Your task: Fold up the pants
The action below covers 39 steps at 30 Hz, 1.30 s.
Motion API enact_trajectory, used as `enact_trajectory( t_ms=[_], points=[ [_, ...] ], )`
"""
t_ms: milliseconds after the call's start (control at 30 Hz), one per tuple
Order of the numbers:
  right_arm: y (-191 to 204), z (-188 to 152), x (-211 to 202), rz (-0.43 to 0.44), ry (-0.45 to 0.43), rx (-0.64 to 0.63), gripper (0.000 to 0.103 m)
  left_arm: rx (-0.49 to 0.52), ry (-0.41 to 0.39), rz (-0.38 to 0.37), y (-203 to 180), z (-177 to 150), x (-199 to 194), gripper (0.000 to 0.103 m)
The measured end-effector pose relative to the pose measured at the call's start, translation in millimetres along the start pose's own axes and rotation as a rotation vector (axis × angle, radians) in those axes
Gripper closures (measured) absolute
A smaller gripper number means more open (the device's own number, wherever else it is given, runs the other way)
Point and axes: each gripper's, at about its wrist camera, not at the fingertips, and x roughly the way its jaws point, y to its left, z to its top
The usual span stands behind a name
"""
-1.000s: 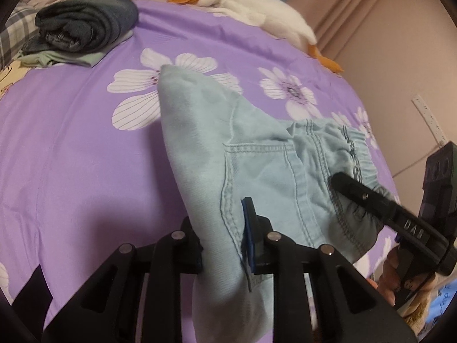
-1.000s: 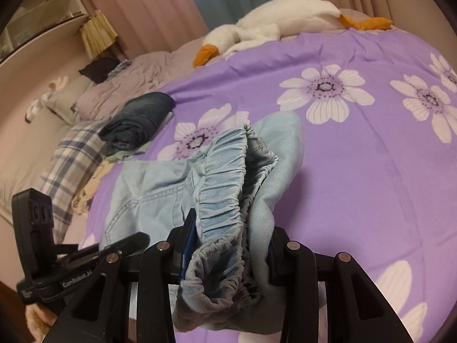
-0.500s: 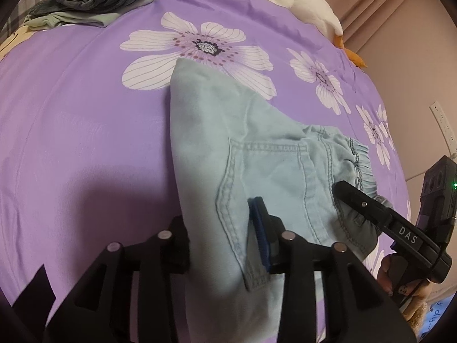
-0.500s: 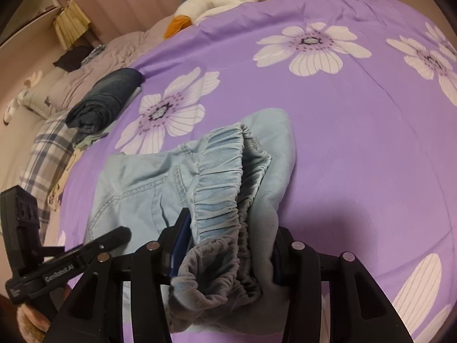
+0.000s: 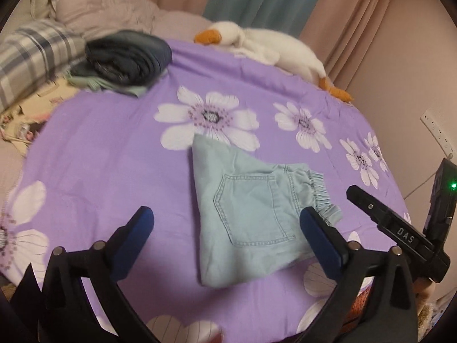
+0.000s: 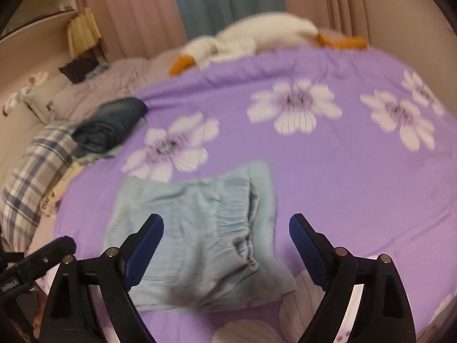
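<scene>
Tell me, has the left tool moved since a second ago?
Yes. The left tool has pulled back and let go of the light blue denim pants; its jaws are opening.

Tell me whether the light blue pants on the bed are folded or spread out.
Folded. The light blue pants lie as a compact bundle on the purple bedspread, back pocket up, waistband doubled over.

pants (image 5: 248, 217): matt pale denim (soft) | bedcover (image 5: 114, 154): smooth purple cloth
</scene>
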Motion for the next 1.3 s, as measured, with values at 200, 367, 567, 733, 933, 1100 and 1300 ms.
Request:
enact_trajectory(
  t_ms=[200, 367, 567, 733, 933, 1100, 1300],
  points=[
    [14, -3, -26, 0.018, -0.061, -0.017, 0.011, 0.027, -0.013, 0.044, -2, -13, -20, 0.001],
    [22, -12, -27, 0.009, -0.056, -0.035, 0.011, 0.006, 0.020, 0.056, 5, -25, -15, 0.001],
    [26, -19, -27, 0.004, -0.034, -0.046, 0.011, 0.003, 0.033, 0.047, 4, -31, -18, 0.001],
    [27, -21, -30, 0.004, -0.037, -0.045, 0.011, 0.012, 0.026, 0.047, 3, -32, -22, 0.001],
    [27, -23, -31, -0.006, -0.031, -0.042, 0.011, 0.011, 0.022, 0.045, 3, -32, -25, 0.001],
    [29, -24, -30, -0.009, -0.025, -0.045, 0.011, 0.013, 0.022, 0.046, 3, -32, -26, 0.001],
    [31, -25, -30, -0.013, -0.021, -0.050, 0.011, 0.014, 0.014, 0.045, 4, -33, -29, 0.001]
  ],
)
